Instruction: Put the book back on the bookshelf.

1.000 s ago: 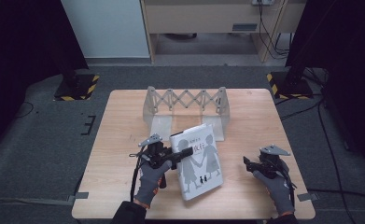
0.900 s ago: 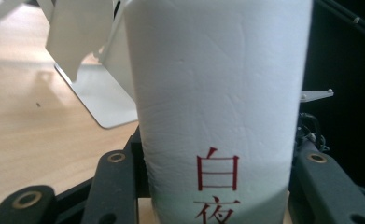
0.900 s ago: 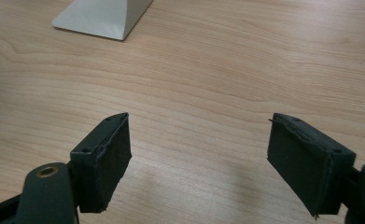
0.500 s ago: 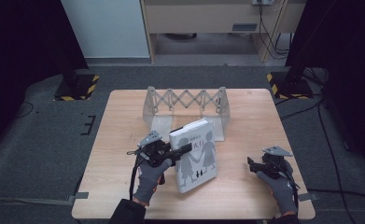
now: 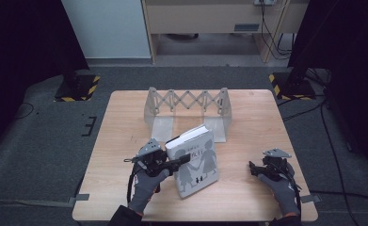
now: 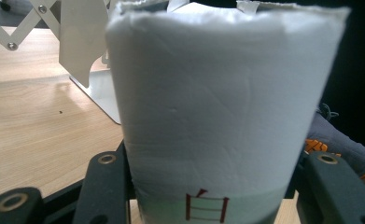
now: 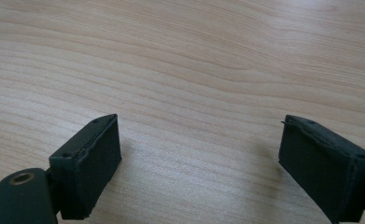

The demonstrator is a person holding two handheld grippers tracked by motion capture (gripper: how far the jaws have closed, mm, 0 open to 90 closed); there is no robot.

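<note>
A pale grey book (image 5: 196,165) with a picture of figures holding hands on its cover rests tilted on the wooden table (image 5: 266,117), spine side raised. My left gripper (image 5: 184,160) reaches in from the left and is shut on the spine end. In the left gripper view the book's white spine (image 6: 217,102) stands between both black jaws. These jaws have just been easing open, with the book still between them. Near the table's front right, my right gripper (image 5: 254,168) lies low over bare wood. Its jaws have just been opening, and nothing is between its pads (image 7: 91,163).
A clear folding rack (image 5: 186,101) with a scissor-lattice back stands at the middle back of the table, just behind the book. Bare wood lies to the left and right of it. Black stands with striped bases are on the floor beyond both far corners.
The book and the left gripper have shifted a touch to the left. The right hand has stayed in place.
</note>
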